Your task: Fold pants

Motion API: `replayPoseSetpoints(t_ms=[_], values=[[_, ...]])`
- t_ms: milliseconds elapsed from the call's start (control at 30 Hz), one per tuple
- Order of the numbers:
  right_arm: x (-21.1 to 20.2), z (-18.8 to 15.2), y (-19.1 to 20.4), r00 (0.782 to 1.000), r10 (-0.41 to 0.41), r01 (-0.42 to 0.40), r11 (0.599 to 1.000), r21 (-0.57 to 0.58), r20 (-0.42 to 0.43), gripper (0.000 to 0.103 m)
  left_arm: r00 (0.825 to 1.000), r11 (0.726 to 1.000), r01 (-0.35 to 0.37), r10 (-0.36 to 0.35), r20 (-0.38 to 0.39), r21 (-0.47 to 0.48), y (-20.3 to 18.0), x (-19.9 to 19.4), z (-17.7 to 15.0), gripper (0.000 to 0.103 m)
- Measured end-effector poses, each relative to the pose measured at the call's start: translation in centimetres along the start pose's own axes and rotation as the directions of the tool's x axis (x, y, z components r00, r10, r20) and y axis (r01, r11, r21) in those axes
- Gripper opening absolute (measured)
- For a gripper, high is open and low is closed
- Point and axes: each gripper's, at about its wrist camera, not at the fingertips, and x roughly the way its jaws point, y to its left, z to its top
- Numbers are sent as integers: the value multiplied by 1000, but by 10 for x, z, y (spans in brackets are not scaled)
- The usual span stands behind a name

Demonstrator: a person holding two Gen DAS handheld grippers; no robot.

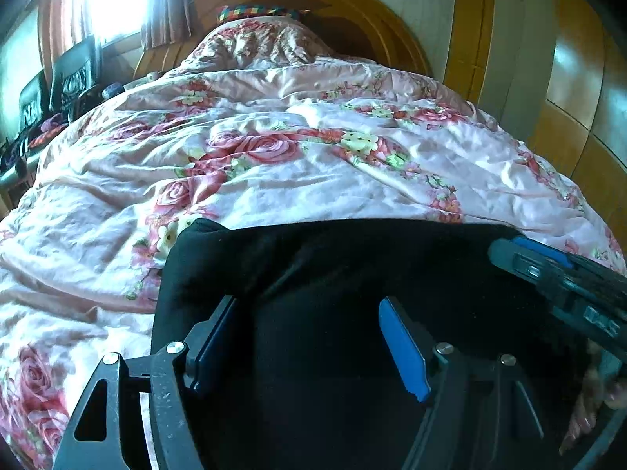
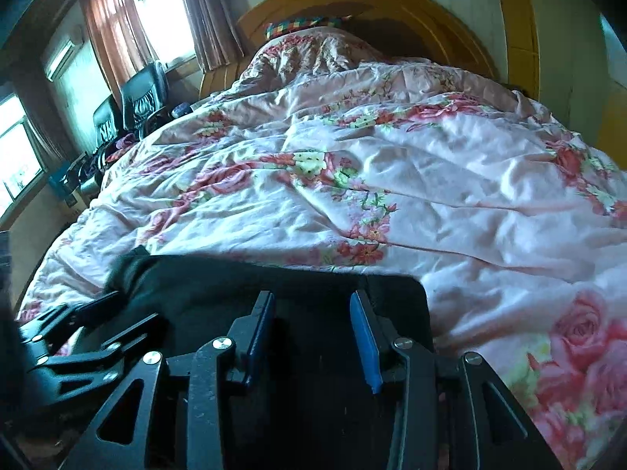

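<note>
A: Pants point(image 1: 333, 274), black, lie in a folded bundle at the near edge of the bed, on the pink floral quilt point(image 1: 274, 164). Your left gripper point(image 1: 309, 337) hangs right over them with its fingers spread wide apart, dark cloth showing in the gap and nothing clamped.

B: And from your right-hand camera?

A: The same bundle point(image 2: 243, 286), straight-edged on its far side, with the quilt point(image 2: 431, 180) running on toward the wooden headboard point(image 2: 392, 4). Your right gripper point(image 2: 311, 329) sits low over the cloth, fingers parted, the blue pad point(image 2: 366, 348) clear of the fabric. Whether the tips touch the pants you cannot tell.

B: How do your two tools stand to each other?

A: Close together. The right gripper point(image 1: 556, 270) enters the left view from the right edge, above the bundle's right end. The left gripper point(image 2: 78, 321) shows at the lower left of the right view.
</note>
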Motion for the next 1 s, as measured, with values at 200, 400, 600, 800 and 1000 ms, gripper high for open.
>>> replayPoseSetpoints(t_ms=[200,400,600,800,1000], values=[[-33,-31,13,1000,-4,5,999,-51,11,49,1000,1000,10,-10,3,-25,4,-15,-9,75],[-55,-60,18,1000,2,-1,999,-55,30,53,1000,999,9,-7,27,-48,5,-41,-30,75],[-61,-72,20,1000,-11,12,996,-90,8,53,999,1000,-1,2,44,-24,5,-61,-53,75],[-72,-88,23,999,-37,33,990,-136,-26,54,998,998,-3,-1,62,59,9,-84,-94,75],[-86,-85,15,1000,-2,3,997,-79,17,59,997,998,63,-64,46,13,31,-104,-116,75]])
